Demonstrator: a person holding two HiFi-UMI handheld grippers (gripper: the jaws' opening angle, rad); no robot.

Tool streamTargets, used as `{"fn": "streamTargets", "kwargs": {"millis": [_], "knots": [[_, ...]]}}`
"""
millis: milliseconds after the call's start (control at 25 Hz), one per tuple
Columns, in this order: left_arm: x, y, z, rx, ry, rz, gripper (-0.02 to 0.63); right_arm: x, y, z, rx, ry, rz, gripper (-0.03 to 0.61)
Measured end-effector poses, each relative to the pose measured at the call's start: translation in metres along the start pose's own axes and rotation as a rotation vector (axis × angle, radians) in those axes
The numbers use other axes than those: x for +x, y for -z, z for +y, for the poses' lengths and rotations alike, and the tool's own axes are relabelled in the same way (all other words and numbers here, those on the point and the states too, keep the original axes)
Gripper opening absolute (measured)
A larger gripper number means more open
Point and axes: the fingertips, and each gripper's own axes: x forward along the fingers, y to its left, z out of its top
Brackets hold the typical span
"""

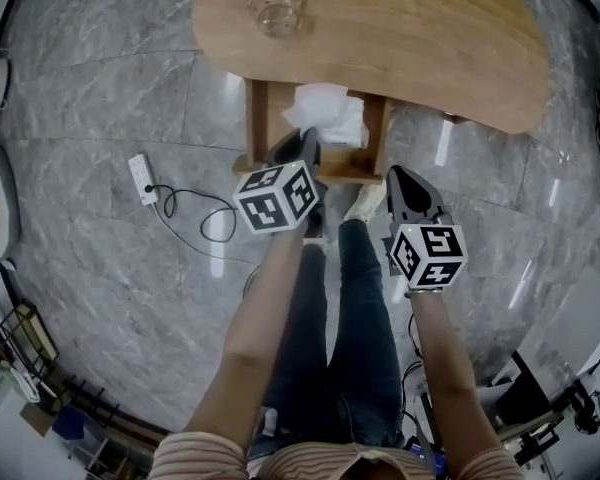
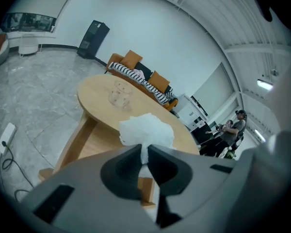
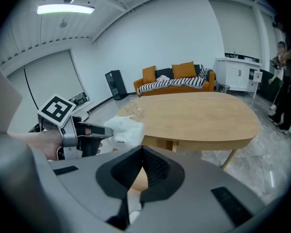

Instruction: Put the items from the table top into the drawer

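Left hand-held gripper (image 2: pixel 144 148) gripped the white packet (image 2: pixel 146 129) over the open drawer (image 1: pixel 377 133), right hand-held gripper (image 3: pixel 142 148) shut and empty; glass (image 1: pixel 276 11) not yet off the bench (image 1: pixel 430 43).

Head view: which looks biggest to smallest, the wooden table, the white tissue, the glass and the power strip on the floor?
1. wooden table
2. white tissue, though it may be nearer the camera
3. glass and power strip: too alike to rank
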Motion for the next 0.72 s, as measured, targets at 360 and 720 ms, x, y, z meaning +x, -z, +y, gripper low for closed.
{"fn": "streamTargets", "kwargs": {"millis": [360,720], "knots": [[0.026,0.049,0.021,0.017,-0.057,0.054,0.032,0.012,0.037,-0.006,0.018,-0.011,0.049,0.008],[0.073,0.104,0.035,0.023,-0.125,0.131,0.032,0.030,0.062,-0.028,0.020,-0.033,0.079,0.008]]}}
